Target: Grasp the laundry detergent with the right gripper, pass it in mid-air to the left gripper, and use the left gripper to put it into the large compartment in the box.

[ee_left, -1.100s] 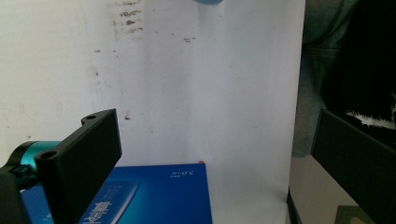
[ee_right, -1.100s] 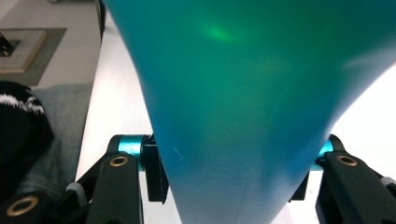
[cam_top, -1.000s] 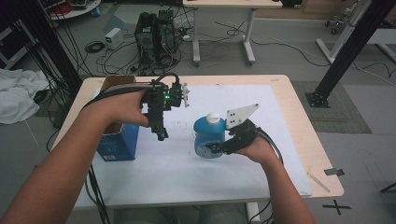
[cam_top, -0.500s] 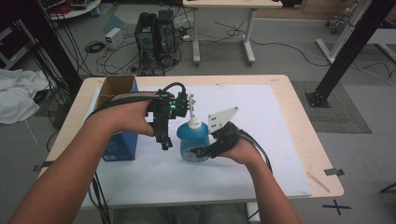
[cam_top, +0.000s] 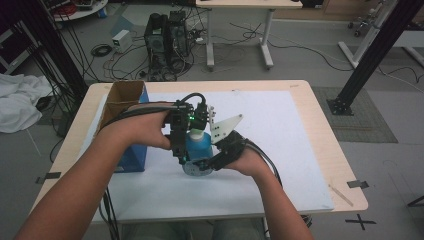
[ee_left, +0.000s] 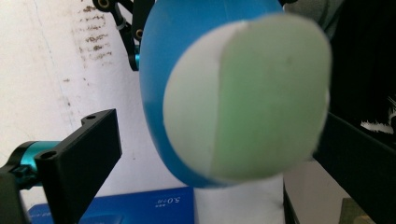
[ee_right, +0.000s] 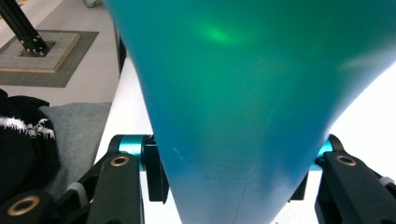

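The light wooden bench (cam_top: 320, 145) occupies the centre of the frame. A white sheet (cam_top: 280, 130) covers most of its top. A blue box (cam_top: 131, 155) stands on the bench at left, its cardboard flaps open.

The bottle (cam_top: 199, 150) stands on the sheet (cam_top: 280, 150), about mid-table (cam_top: 320, 125). The box (cam_top: 125, 125) sits left of the bottle, near it. The left gripper (cam_top: 182, 150) is at the bottle's left side, the right gripper (cam_top: 210, 162) at its right, low down. Behind the bottle, beyond the table, a computer (cam_top: 165, 35) stands on the floor.
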Available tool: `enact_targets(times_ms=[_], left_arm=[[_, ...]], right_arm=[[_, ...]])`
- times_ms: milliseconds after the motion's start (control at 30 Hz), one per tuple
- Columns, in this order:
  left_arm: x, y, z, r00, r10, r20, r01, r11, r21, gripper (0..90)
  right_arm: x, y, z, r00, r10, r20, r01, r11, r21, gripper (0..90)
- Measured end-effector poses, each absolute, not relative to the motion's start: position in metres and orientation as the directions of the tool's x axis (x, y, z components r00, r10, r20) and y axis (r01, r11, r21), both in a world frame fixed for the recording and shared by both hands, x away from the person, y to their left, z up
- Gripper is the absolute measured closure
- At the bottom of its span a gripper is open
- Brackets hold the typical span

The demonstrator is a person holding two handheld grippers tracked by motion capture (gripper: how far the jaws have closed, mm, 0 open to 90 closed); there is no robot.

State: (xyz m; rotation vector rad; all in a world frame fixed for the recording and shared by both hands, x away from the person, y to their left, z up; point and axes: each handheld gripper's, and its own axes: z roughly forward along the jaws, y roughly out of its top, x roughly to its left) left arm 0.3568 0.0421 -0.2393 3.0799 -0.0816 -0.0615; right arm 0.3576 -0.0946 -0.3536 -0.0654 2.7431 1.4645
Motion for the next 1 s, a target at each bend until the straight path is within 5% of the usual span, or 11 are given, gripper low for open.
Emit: enact_targets(times_ms=[533,1000], left_arm=[[0.360,0.030,-0.245,0.994,-0.101,-0.036,-0.099,-0.994,0.047,1.9],[0.357,0.028,-0.244,0.996,-0.092,-0.017,-0.091,-0.994,0.057,12.2]], right_arm=[[0.354,-0.091,-0.351,-1.000,-0.019,-0.002,-0.012,0.525,0.851,46.4],[0.352,-0.091,-0.351,-0.999,0.003,0.047,0.041,0.539,0.841,46.4]])
